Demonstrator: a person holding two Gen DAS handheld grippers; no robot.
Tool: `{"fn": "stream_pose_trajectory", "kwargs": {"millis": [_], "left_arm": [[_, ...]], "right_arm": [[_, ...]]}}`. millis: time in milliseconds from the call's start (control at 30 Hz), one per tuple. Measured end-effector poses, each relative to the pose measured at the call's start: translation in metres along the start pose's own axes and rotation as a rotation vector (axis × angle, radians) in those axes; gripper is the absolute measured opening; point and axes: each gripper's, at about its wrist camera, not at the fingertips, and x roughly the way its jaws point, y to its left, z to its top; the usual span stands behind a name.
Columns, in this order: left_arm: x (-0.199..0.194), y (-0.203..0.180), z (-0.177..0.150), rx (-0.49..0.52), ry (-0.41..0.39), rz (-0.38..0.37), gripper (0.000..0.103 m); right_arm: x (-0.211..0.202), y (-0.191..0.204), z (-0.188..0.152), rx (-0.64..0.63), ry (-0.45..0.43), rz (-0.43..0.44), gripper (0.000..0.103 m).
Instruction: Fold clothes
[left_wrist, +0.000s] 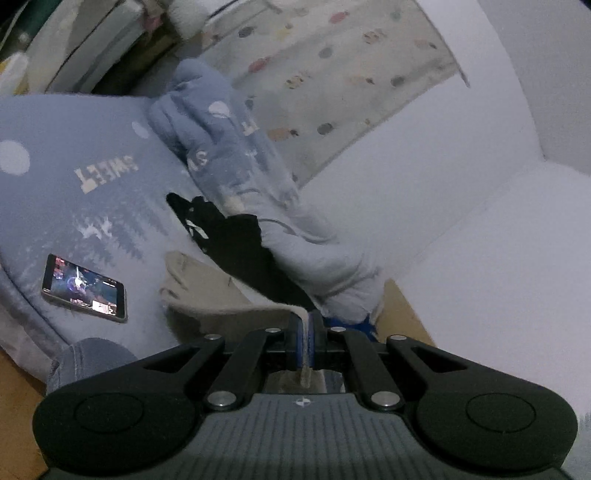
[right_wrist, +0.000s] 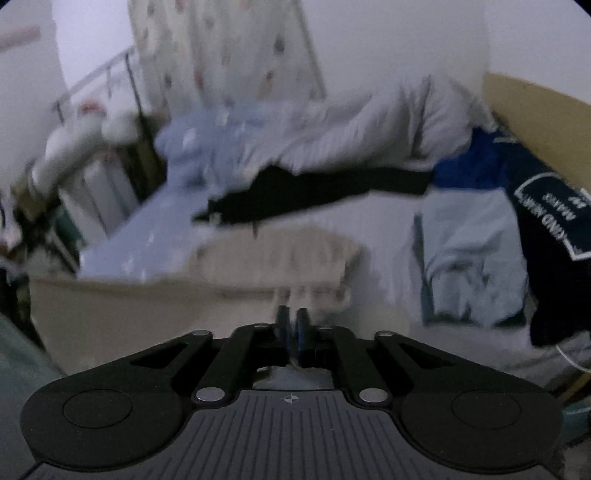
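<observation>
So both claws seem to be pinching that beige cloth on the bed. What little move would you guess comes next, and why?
Probably carry the pinched edge forward over the rest of the cloth. The left claw is shut on an edge of the beige garment, which lies spread on the blue bedsheet. The right claw looks shut at the same garment's near edge, though blur hides whether it grips fabric.

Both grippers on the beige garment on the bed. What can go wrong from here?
1. The left gripper pinches only a thin edge of the beige garment; it may slip out.
2. A lit phone lies on the blue bedding beside the garment; a pull might drag it.
3. The black garment overlaps the beige one and may snag.
</observation>
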Motion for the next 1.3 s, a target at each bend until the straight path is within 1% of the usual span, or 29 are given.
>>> {"fn": "stream_pose_trajectory", "kwargs": {"millis": [67, 133, 167, 233, 300, 333, 367, 400, 433, 467, 500, 533, 567, 600, 633, 667, 700, 733, 767, 800, 867, 933, 1000, 1100, 1200, 1233, 1267, 1300], "left_arm": [[0.017, 0.010, 0.006, -0.039, -0.002, -0.002, 0.006], [0.038, 0.017, 0.011, -0.053, 0.005, 0.024, 0.006], [0.047, 0.019, 0.012, -0.056, 0.015, 0.040, 0.006], [0.062, 0.019, 0.013, -0.036, 0.050, 0.083, 0.006], [0.069, 0.019, 0.011, -0.014, 0.079, 0.115, 0.006], [0.071, 0.020, 0.009, -0.007, 0.092, 0.129, 0.006], [0.072, 0.021, 0.008, -0.003, 0.102, 0.143, 0.006], [0.069, 0.024, 0.007, -0.006, 0.104, 0.158, 0.006], [0.067, 0.027, 0.006, -0.015, 0.102, 0.172, 0.006], [0.065, 0.031, 0.006, -0.026, 0.098, 0.182, 0.006], [0.063, 0.033, 0.006, -0.031, 0.095, 0.190, 0.006], [0.061, 0.036, 0.007, -0.036, 0.091, 0.198, 0.006], [0.059, 0.037, 0.008, -0.038, 0.089, 0.203, 0.006], [0.057, 0.038, 0.009, -0.039, 0.087, 0.207, 0.006], [0.056, 0.039, 0.009, -0.040, 0.085, 0.211, 0.006], [0.054, 0.040, 0.009, -0.041, 0.085, 0.213, 0.006], [0.054, 0.040, 0.009, -0.042, 0.087, 0.214, 0.006], [0.054, 0.041, 0.009, -0.043, 0.090, 0.216, 0.006], [0.054, 0.041, 0.009, -0.045, 0.093, 0.215, 0.006], [0.053, 0.041, 0.009, -0.046, 0.097, 0.215, 0.006], [0.052, 0.041, 0.008, -0.049, 0.103, 0.214, 0.006], [0.053, 0.041, 0.008, -0.051, 0.106, 0.214, 0.006], [0.053, 0.042, 0.007, -0.055, 0.109, 0.216, 0.006], [0.053, 0.043, 0.005, -0.059, 0.115, 0.215, 0.006], [0.052, 0.045, 0.003, -0.066, 0.115, 0.218, 0.006], [0.052, 0.046, 0.003, -0.068, 0.114, 0.219, 0.006], [0.051, 0.047, 0.002, -0.070, 0.112, 0.220, 0.006], [0.051, 0.048, 0.002, -0.072, 0.111, 0.221, 0.006]], "right_arm": [[0.007, -0.013, 0.009, 0.050, -0.058, 0.001, 0.001], [0.028, -0.027, 0.013, 0.088, -0.068, 0.013, 0.001], [0.046, -0.034, 0.013, 0.094, -0.045, 0.013, 0.001], [0.076, -0.039, 0.011, 0.068, 0.028, 0.004, 0.001], [0.106, -0.037, 0.004, -0.009, 0.123, -0.005, 0.001], [0.119, -0.037, 0.000, -0.047, 0.172, -0.009, 0.005], [0.131, -0.037, -0.006, -0.073, 0.219, -0.011, 0.005], [0.142, -0.038, -0.012, -0.070, 0.262, -0.007, 0.008], [0.153, -0.040, -0.019, -0.066, 0.307, -0.003, 0.013], [0.165, -0.043, -0.027, -0.058, 0.352, -0.004, 0.016], [0.177, -0.045, -0.035, -0.054, 0.390, -0.010, 0.024], [0.187, -0.045, -0.042, -0.051, 0.423, -0.014, 0.036], [0.195, -0.044, -0.049, -0.047, 0.449, -0.008, 0.042], [0.205, -0.041, -0.056, -0.041, 0.474, 0.006, 0.054], [0.215, -0.038, -0.063, -0.035, 0.499, 0.019, 0.064], [0.224, -0.036, -0.070, -0.022, 0.522, 0.035, 0.067], [0.234, -0.039, -0.076, 0.018, 0.545, 0.057, 0.073], [0.248, -0.044, -0.085, 0.089, 0.581, 0.088, 0.077], [0.262, -0.047, -0.096, 0.166, 0.627, 0.116, 0.077], [0.274, -0.046, -0.105, 0.203, 0.667, 0.128, 0.077], [0.297, -0.033, -0.122, 0.180, 0.729, 0.122, 0.077], [0.317, -0.019, -0.132, 0.121, 0.756, 0.121, 0.079], [0.335, -0.006, -0.140, 0.116, 0.795, 0.131, 0.081], [0.356, 0.010, -0.154, 0.060, 0.848, 0.099, 0.081], [0.365, 0.013, -0.164, 0.048, 0.886, 0.081, 0.079], [0.365, 0.014, -0.167, 0.048, 0.895, 0.078, 0.070], [0.366, 0.014, -0.169, 0.049, 0.901, 0.073, 0.059], [0.365, 0.013, -0.170, 0.051, 0.904, 0.061, 0.036]]}}
